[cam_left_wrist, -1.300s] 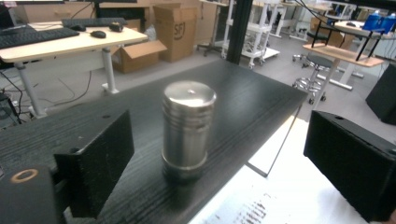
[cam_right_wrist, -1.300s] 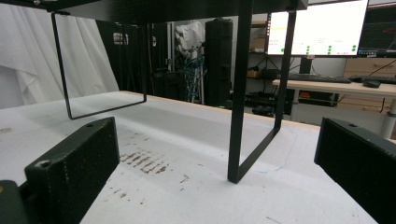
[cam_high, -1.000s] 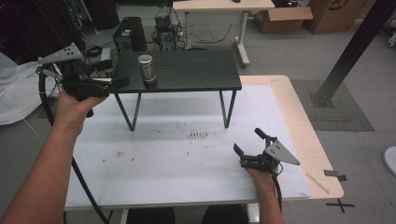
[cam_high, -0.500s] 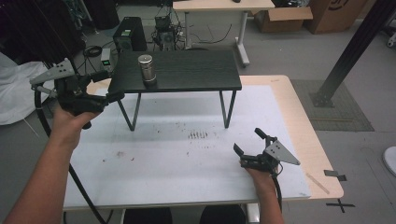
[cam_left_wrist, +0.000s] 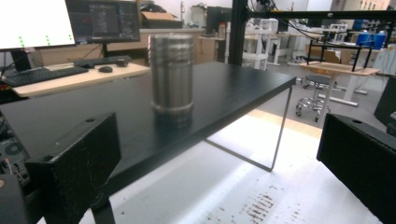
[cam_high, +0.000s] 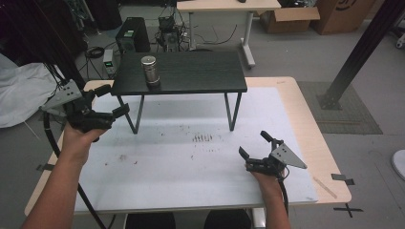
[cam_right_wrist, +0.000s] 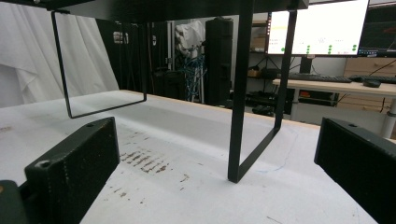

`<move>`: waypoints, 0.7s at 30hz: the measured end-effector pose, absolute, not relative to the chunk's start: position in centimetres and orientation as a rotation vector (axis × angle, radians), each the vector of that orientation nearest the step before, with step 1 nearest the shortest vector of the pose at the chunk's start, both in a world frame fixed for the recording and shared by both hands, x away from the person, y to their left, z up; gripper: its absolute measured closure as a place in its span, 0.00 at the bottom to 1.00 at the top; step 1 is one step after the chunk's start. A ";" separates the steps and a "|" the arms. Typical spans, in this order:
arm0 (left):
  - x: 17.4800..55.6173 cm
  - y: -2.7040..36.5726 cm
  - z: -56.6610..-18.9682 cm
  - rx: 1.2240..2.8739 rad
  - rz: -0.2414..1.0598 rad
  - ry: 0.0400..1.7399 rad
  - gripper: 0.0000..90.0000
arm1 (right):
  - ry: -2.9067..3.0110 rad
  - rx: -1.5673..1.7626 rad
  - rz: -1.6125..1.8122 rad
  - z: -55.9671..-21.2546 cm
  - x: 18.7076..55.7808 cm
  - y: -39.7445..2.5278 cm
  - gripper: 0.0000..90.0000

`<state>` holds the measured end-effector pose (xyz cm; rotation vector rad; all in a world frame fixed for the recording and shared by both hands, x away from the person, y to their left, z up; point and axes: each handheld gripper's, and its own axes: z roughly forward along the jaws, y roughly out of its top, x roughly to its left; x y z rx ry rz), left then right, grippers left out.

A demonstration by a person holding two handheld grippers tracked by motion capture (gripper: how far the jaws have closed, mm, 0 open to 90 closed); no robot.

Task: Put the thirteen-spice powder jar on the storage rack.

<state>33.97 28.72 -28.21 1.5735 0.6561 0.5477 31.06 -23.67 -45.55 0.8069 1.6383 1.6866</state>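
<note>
**A:** What dominates the scene?

**B:** A white-topped surface with a wooden rim, marked by brown scuffs near its middle. On its far half stands a low black shelf on thin metal legs.

**A:** And on the shelf?

**B:** A steel canister, upright near the left end, well clear of both hands. The left gripper view looks at it across the dark top.

**A:** Where are the tongs?

**B:** The left tongs hang in the air off the shelf's left front corner, jaws spread wide with nothing between them. The right tongs sit low over the near right part of the white surface, jaws likewise wide and empty, pointing toward the shelf's legs

**A:** Smaller details?

**B:** A grey three-cornered plate tops the right tongs
</note>
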 end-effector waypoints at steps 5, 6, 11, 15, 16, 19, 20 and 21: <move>34.1 28.7 -29.8 1.579 0.574 0.658 0.00 | 1.638 0.806 1.687 -45.5 31.1 -23.7 0.00; 34.1 28.7 -30.1 1.577 0.578 0.660 0.00 | 1.638 0.806 1.687 -45.5 31.1 -23.7 0.00; 34.1 28.9 -31.7 1.553 0.587 0.675 0.00 | 1.638 0.808 1.688 -45.5 31.1 -23.7 0.00; 34.0 29.1 -32.9 1.535 0.601 0.685 0.01 | 1.637 0.806 1.687 -45.5 31.1 -23.7 0.00; 34.0 29.2 -33.2 1.527 0.601 0.686 0.01 | 1.637 0.806 1.688 -45.5 31.1 -23.7 0.00; 34.0 29.4 -34.1 1.509 0.601 0.700 0.00 | 1.638 0.804 1.686 -45.5 31.1 -23.7 0.00; 34.0 29.5 -34.3 1.502 0.603 0.695 0.00 | 1.638 0.805 1.686 -45.5 31.1 -23.7 0.00; 33.9 29.5 -34.6 1.494 0.605 0.683 0.00 | 1.638 0.805 1.686 -45.5 31.1 -23.7 0.00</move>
